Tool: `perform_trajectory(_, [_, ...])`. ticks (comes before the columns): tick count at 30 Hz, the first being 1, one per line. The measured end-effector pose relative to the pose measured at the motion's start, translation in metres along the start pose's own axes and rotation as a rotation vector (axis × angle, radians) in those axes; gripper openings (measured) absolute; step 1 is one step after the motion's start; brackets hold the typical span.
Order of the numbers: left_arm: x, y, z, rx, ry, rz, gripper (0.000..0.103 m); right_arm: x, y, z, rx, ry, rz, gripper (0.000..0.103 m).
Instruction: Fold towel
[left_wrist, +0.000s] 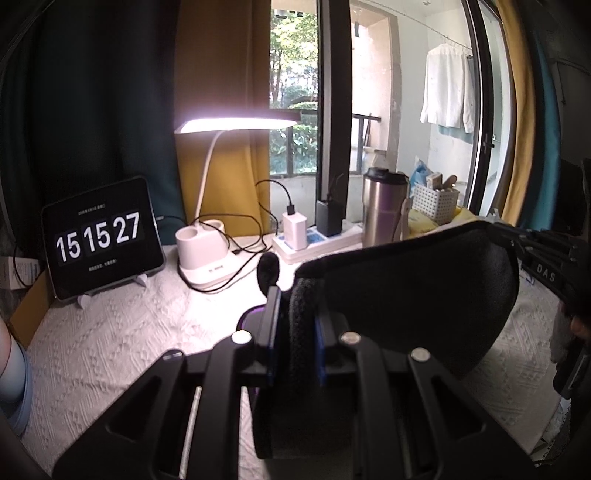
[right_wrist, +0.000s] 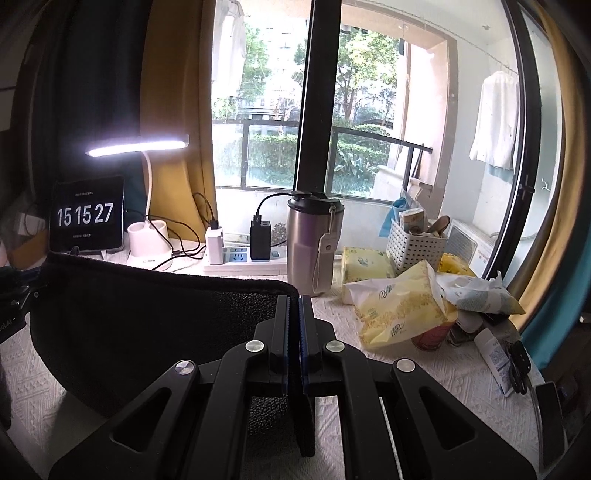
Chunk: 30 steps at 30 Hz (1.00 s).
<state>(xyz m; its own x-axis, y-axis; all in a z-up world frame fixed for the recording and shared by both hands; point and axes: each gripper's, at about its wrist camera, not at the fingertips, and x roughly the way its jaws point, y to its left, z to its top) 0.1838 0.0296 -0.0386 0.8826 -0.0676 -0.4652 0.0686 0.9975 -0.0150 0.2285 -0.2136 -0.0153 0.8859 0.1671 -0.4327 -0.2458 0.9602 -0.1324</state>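
1. In the left wrist view, the left gripper (left_wrist: 295, 332) is seen closed on the black towel (left_wrist: 406, 295); a thick bunched fold of it is pinched between the two fingers (left_wrist: 271, 321).
2. In the right wrist view, the right gripper (right_wrist: 294, 328) is seen with its fingers (right_wrist: 282, 325) drawn narrow, and a thin edge of the towel (right_wrist: 147, 321) is clamped between them.
3. The towel is held raised above the tabletop (left_wrist: 110, 332), which is covered by a white textured cloth; the towel is stretched between the two grippers, its upper hem running across as a dark band.
4. Beyond the towel, a steel tumbler (right_wrist: 314, 243) with a black lid is stood upright, with yellow tissue packs (right_wrist: 399, 302) beside it on the right.
5. Farther back, a white power strip (right_wrist: 243, 258) carrying a white and a black charger is laid along the window side.
6. To the left, a lit desk lamp (left_wrist: 236, 123) on a white base and a tablet (left_wrist: 101, 236) showing 15 15 27 are placed.
7. A white basket (right_wrist: 415, 247) is set near the window, and a white shirt (right_wrist: 496, 118) is hung outside.
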Motion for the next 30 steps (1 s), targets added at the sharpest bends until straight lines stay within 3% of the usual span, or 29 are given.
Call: perform_trajectory(30, [0.09,0.011,0.006,0.005,0.048,0.037,0.016,0.09,0.0,0.007,0.006,0.075,0.02,0.005])
